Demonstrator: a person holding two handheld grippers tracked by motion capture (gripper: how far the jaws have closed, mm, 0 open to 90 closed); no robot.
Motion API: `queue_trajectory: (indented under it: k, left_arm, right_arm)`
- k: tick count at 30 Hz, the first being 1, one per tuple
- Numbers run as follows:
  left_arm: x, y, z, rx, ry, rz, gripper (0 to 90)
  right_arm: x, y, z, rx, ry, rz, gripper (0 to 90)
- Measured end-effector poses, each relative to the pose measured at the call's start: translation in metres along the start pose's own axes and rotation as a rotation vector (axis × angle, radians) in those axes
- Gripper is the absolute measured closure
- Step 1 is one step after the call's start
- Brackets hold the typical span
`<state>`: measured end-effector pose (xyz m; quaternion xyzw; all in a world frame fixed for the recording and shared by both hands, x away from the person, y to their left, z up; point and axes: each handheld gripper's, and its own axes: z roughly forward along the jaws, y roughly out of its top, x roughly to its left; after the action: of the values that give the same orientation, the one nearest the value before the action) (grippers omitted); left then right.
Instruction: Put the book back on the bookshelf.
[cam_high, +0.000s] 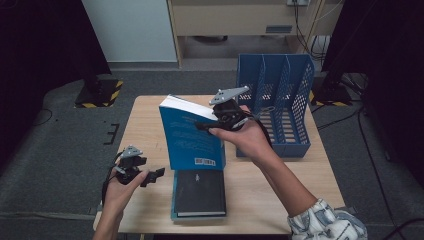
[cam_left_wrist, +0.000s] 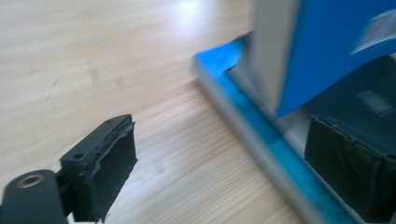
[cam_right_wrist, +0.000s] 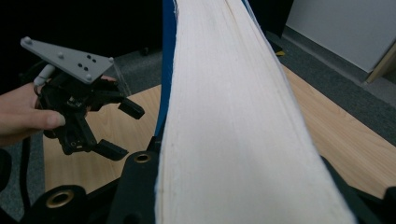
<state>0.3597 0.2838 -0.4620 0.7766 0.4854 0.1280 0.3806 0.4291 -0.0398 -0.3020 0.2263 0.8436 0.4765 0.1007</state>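
A thick blue book (cam_high: 192, 137) stands upright near the table's middle, its lower edge resting on a black book (cam_high: 200, 192) that lies flat on a thin blue book (cam_high: 173, 202). My right gripper (cam_high: 207, 125) is shut on the upright book's top far corner; in the right gripper view its cream page edge (cam_right_wrist: 233, 116) runs between the jaws. My left gripper (cam_high: 152, 176) hovers open just left of the stack, low over the wood, with nothing between its fingers (cam_left_wrist: 107, 163). The left gripper (cam_right_wrist: 119, 128) also shows open beyond the book.
A blue mesh file rack (cam_high: 280, 100) with several slots stands at the table's back right, just behind my right hand. The wooden table (cam_high: 145, 125) has bare room left of the books. Grey carpet surrounds the table, with stands and cables on it.
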Motion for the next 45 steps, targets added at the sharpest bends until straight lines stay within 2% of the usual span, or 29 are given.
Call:
queue_trajectory:
  k: [1, 5, 7, 11, 16, 18, 20, 24, 26, 29, 42, 45]
  left_arm:
    - [0.004, -0.003, 0.001, 0.008, 0.015, -0.005, 7.8]
    - [0.010, -0.010, 0.005, 0.017, 0.019, -0.033, 7.8]
    - [0.011, -0.013, 0.011, 0.063, 0.058, -0.013, 8.9]
    - [0.013, -0.015, 0.015, 0.066, 0.062, -0.033, 9.3]
    - [0.012, -0.017, 0.020, 0.090, 0.071, -0.022, 9.8]
    - [0.012, -0.019, 0.022, 0.097, 0.059, -0.024, 9.9]
    - [0.012, -0.020, 0.024, 0.108, 0.057, -0.023, 10.1]
    - [0.012, -0.021, 0.026, 0.095, 0.071, -0.031, 10.5]
    - [0.013, -0.022, 0.029, 0.115, 0.084, -0.026, 10.4]
    - [0.013, -0.023, 0.030, 0.115, 0.090, -0.022, 10.0]
    - [0.015, -0.025, 0.030, 0.125, 0.082, -0.030, 9.8]
    - [0.016, -0.025, 0.031, 0.126, 0.078, -0.036, 9.9]
  right_arm:
    - [-0.001, 0.000, 0.001, 0.000, -0.005, 0.009, 60.6]
    - [-0.004, 0.002, 0.004, -0.013, -0.037, 0.045, 60.7]
    - [-0.009, 0.002, 0.009, -0.035, -0.051, 0.070, 60.9]
    - [-0.012, 0.004, 0.012, -0.052, -0.083, 0.106, 60.9]
    - [-0.014, 0.005, 0.011, -0.074, -0.104, 0.097, 60.9]
    - [-0.014, 0.003, 0.010, -0.065, -0.106, 0.096, 60.8]
    - [-0.011, -0.002, 0.004, -0.066, -0.096, 0.092, 60.6]
    - [-0.005, -0.008, -0.002, -0.082, -0.087, 0.069, 60.1]
    - [-0.001, -0.008, -0.004, -0.079, -0.082, 0.056, 59.7]
    - [0.004, -0.007, -0.005, -0.066, -0.073, 0.042, 59.1]
    - [0.006, -0.007, -0.005, -0.063, -0.049, 0.025, 57.5]
    - [0.008, -0.007, -0.005, -0.066, -0.026, 0.022, 54.5]
